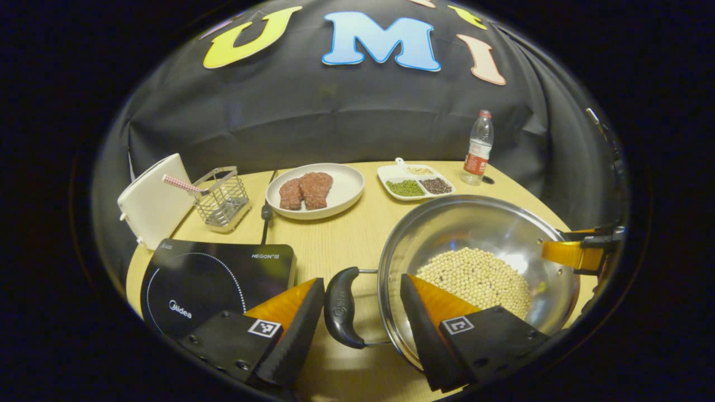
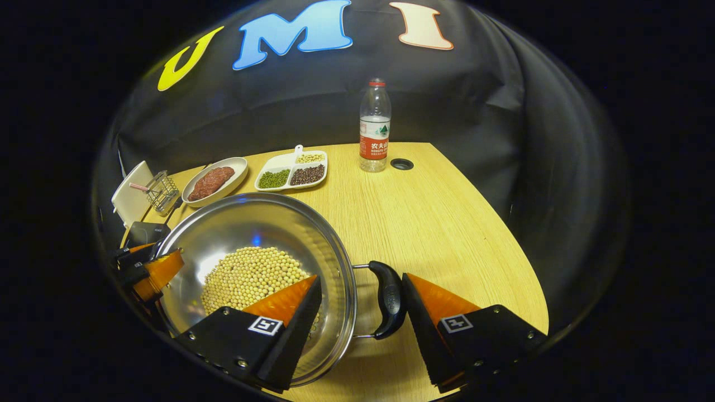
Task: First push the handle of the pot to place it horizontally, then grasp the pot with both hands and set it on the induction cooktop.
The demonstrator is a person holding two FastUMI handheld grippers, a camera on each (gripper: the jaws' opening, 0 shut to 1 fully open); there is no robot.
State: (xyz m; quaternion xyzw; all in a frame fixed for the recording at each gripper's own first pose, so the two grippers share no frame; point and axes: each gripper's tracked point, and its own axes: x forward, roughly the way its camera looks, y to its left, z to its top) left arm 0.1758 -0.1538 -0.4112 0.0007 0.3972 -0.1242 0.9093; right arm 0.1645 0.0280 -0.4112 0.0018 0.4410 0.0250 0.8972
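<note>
The pot (image 1: 480, 262) is a wide, shallow, shiny steel pan with a rolled rim, standing on the wooden table (image 2: 435, 223) just right of the induction cooktop (image 1: 212, 279), not on it. A layer of pale round beans (image 1: 475, 279) covers its bottom, and the polished inner wall mirrors the light. It has a black, curved handle on each side, held off the rim by thin wire arms.

In the left gripper view, the left gripper (image 1: 363, 312) is spread open around the pot's left handle (image 1: 341, 307): one finger sits left of the handle, the other reaches over the rim into the pot. Neither finger visibly presses on the handle. The right gripper shows at the pot's far right edge.

In the right gripper view, the right gripper (image 2: 363, 307) is likewise released, straddling the right handle (image 2: 389, 298), one finger inside the pot above the beans, the other outside on the table side.

Farther back on the table stand a plate of meat (image 1: 315, 190), a divided dish of beans (image 1: 416, 181), a water bottle (image 2: 375, 125), a wire basket (image 1: 222, 198) and a white board (image 1: 153, 198).
</note>
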